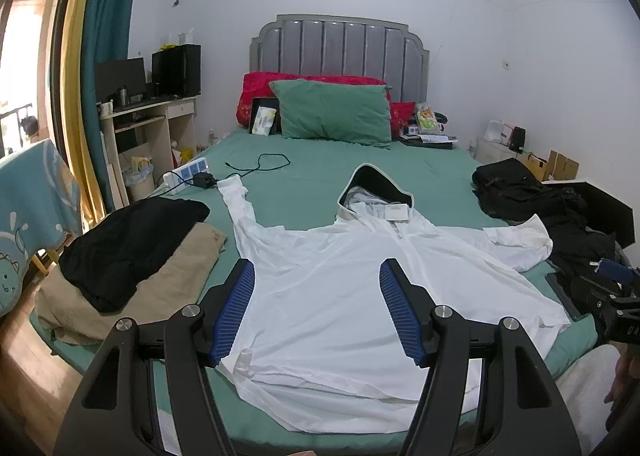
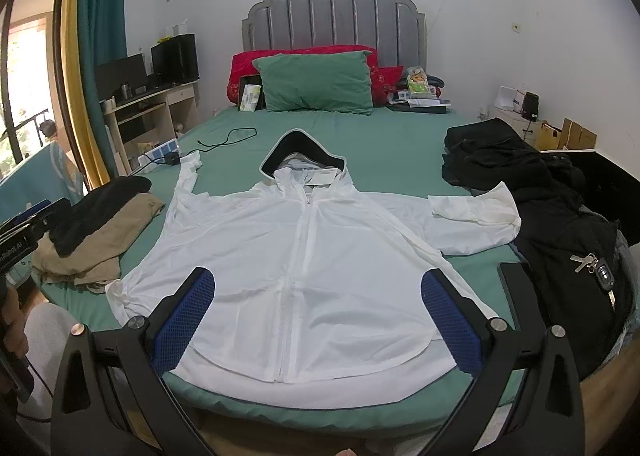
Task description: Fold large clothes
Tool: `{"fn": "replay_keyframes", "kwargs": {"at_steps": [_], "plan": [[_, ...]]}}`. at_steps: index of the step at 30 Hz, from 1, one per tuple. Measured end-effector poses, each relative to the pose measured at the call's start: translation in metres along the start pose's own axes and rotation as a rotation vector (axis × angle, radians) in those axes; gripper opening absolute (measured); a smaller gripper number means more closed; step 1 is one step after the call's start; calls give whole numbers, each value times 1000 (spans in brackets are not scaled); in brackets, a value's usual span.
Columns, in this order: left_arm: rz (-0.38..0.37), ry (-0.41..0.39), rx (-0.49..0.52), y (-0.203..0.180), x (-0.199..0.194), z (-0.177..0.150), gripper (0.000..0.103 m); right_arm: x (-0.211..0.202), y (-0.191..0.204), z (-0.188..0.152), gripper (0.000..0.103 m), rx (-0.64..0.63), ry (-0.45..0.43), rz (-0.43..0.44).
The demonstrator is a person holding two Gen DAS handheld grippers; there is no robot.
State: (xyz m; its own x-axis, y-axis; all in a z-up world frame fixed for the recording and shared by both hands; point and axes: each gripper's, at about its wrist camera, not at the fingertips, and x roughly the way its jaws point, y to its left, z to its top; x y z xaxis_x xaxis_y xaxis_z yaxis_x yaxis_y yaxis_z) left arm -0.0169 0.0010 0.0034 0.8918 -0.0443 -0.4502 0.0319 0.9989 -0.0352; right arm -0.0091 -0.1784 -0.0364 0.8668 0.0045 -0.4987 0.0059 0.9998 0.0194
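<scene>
one white hooded jacket [image 2: 304, 256] lies flat; left gripper [image 1: 316, 276] and right gripper [image 2: 318, 288] both gape wide, empty.

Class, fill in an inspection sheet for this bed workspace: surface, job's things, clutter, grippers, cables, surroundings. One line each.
Surface: green bed sheet, mostly flat.
Job's things: white hooded jacket spread front up, zipped, hood toward the headboard; one sleeve doubled back.
Clutter: black and tan clothes pile on one side, black backpack with keys on the other; green pillow.
Grippers: left gripper open, holding nothing; right gripper open, holding nothing.
Cables: black cord by a power strip.
Surroundings: desk, grey headboard, curtain.
</scene>
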Motion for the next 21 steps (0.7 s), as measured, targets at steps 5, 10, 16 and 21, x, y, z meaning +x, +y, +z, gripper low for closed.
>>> {"fn": "replay_keyframes", "kwargs": {"at_steps": [5, 10, 16, 21], "plan": [[0, 1, -1, 0, 0, 0, 69, 0, 0, -1, 102, 0, -1, -1], [0, 1, -1, 0, 0, 0, 68, -1, 0, 0, 102, 1, 0, -2], [-1, 0, 0, -1, 0, 0, 68, -3, -3, -2, 102, 7, 1, -4], [1, 2, -1, -1, 0, 0, 68, -4, -5, -2, 102, 6, 0, -4]]}}
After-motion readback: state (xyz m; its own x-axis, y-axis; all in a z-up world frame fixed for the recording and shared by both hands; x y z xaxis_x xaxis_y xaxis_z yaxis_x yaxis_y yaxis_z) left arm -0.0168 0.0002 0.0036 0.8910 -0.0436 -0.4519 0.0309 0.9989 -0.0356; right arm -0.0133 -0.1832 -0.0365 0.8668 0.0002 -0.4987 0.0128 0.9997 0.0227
